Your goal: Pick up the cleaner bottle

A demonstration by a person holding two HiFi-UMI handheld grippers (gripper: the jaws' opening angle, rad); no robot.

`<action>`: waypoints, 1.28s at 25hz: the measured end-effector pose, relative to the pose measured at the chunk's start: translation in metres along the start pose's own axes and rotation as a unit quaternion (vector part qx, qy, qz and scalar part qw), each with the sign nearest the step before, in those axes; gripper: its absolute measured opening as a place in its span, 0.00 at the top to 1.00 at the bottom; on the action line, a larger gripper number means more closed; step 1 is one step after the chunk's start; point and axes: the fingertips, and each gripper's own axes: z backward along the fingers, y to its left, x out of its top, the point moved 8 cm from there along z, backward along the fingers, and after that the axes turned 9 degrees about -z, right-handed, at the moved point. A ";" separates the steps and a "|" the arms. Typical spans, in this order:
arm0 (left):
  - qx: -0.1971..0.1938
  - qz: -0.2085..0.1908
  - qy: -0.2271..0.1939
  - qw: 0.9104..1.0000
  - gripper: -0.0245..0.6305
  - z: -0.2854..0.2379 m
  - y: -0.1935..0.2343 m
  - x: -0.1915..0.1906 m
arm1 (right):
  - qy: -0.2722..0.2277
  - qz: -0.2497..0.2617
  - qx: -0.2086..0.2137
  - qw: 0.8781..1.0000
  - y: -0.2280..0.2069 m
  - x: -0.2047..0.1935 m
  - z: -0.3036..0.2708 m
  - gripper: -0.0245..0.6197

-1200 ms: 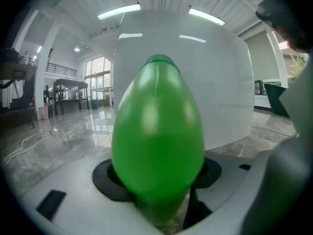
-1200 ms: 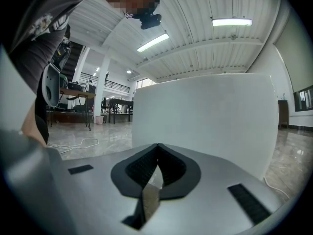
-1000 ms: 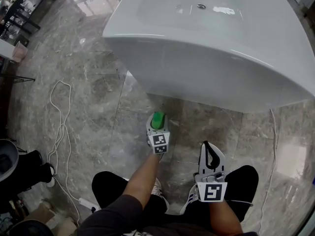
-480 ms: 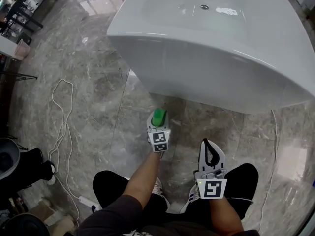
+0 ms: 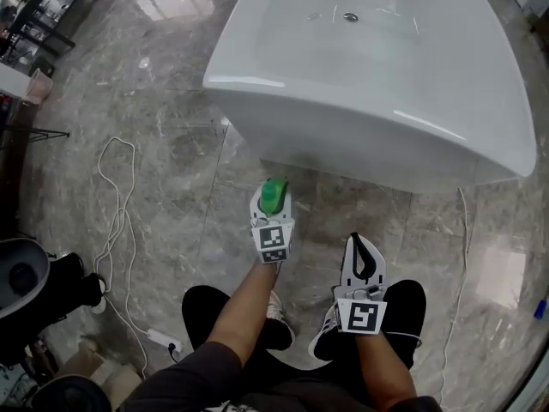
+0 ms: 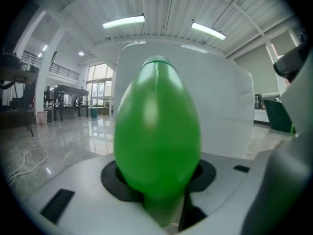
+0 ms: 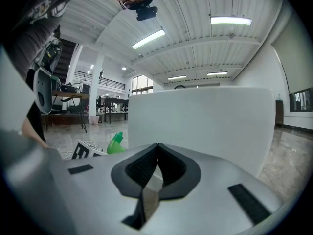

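The cleaner bottle [image 5: 273, 196] is green and rounded, and my left gripper [image 5: 272, 202] is shut on it, holding it clear of the marble floor in front of the tub. In the left gripper view the bottle [image 6: 156, 131] fills the middle, seated between the black pads of the left gripper [image 6: 157, 175]. To its right, my right gripper [image 5: 358, 243] is shut with nothing in it, its tips touching. The right gripper view shows the right gripper [image 7: 157, 150] closed, with the bottle [image 7: 115, 144] off to its left.
A large white bathtub [image 5: 377, 67] stands just ahead. A white cable [image 5: 116, 221] loops over the grey marble floor at the left, ending at a power strip [image 5: 161, 340]. Dark gear [image 5: 30, 286] sits at the lower left. The person's legs and shoes [image 5: 276, 314] are below the grippers.
The left gripper has lifted the green bottle up off the floor. The right gripper rose a little too. The head view has pulled back, so the tub looks smaller.
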 end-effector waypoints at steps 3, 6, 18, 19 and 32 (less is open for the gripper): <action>-0.008 0.009 -0.005 1.000 0.69 0.033 0.006 0.075 | 0.001 -0.007 -0.009 1.000 0.005 0.062 0.015 0.94; -0.009 0.007 -0.021 1.000 0.69 0.068 0.014 0.155 | 0.003 0.000 -0.026 1.000 0.006 0.131 0.034 0.94; -0.003 0.011 -0.069 0.998 0.69 0.215 0.030 0.480 | -0.011 0.005 -0.048 0.999 0.005 0.393 0.126 0.94; -0.002 0.013 -0.070 0.997 0.69 0.225 0.031 0.498 | -0.014 0.005 -0.047 0.999 0.005 0.411 0.131 0.94; -0.034 0.021 -0.061 0.997 0.69 0.351 0.024 0.629 | -0.062 0.030 -0.059 0.996 0.011 0.550 0.210 0.94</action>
